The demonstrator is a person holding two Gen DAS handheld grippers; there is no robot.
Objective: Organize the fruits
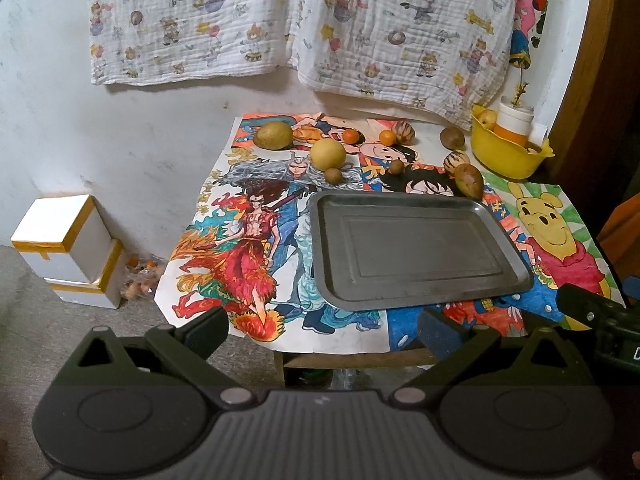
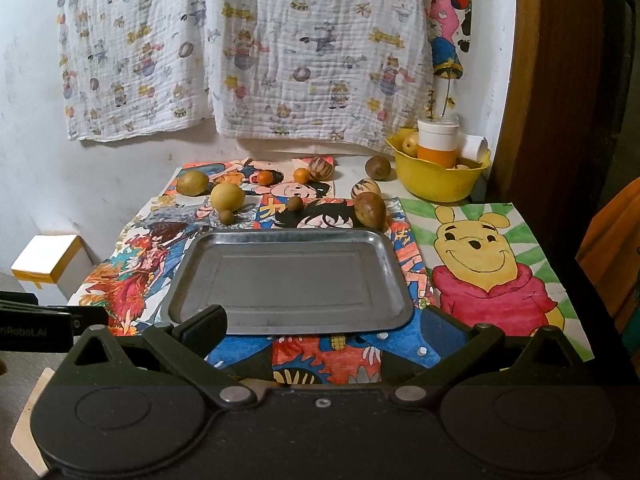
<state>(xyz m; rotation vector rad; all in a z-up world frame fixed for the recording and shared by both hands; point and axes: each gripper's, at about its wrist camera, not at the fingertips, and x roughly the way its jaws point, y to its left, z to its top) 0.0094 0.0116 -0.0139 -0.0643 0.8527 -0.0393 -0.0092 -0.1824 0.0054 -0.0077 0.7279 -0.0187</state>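
The left claw [image 1: 324, 332] hangs at the near edge of the scene, its two fingers spread wide apart with nothing between them. The right claw [image 2: 324, 330] sits level beside it, fingers [image 2: 204, 326] likewise wide apart and gripping nothing. Each shows in the other's view: the right claw's body juts in at the left view's right edge, the left claw's at the right view's left edge.

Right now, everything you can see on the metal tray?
The tray is a shallow rectangle of dull grey metal with rounded corners, a raised rim and a stamped inner panel. It is empty and lies flat on the colourful drawings covering the table, in front of the loose fruit. Neither gripper touches it.
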